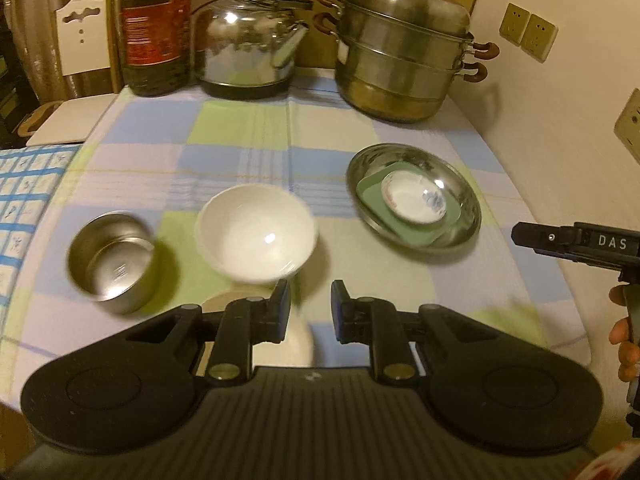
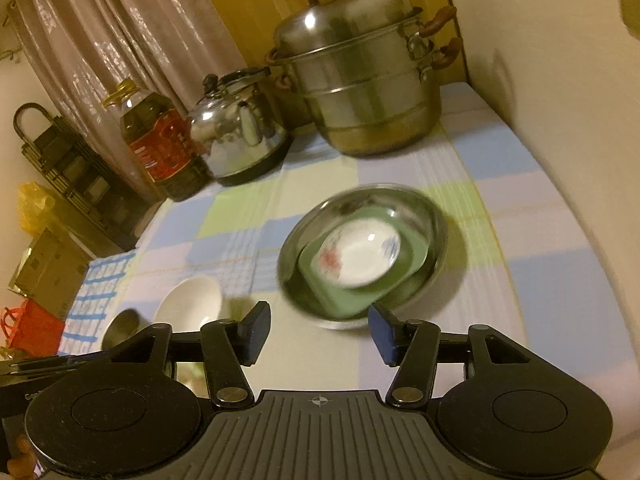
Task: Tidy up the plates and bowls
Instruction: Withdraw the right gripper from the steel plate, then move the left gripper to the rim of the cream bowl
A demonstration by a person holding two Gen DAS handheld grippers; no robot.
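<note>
A steel plate (image 1: 464,184) holds a green square dish (image 1: 372,196) with a small white flowered saucer (image 1: 414,198) on top; the stack also shows in the right wrist view, plate (image 2: 436,220), dish (image 2: 340,292), saucer (image 2: 360,256). A white bowl (image 1: 256,232) and a small steel bowl (image 1: 110,256) sit left of it. A cream dish (image 1: 298,340) lies under my left gripper (image 1: 310,312), which is open and empty. My right gripper (image 2: 318,332) is open and empty, just short of the steel plate. It shows in the left wrist view at the right edge (image 1: 576,242).
A steel steamer pot (image 1: 404,52), kettle (image 1: 252,44) and oil bottle (image 1: 156,28) stand along the table's back edge. A wall with sockets (image 1: 528,32) runs along the right. A white chair (image 1: 82,36) stands at the far left.
</note>
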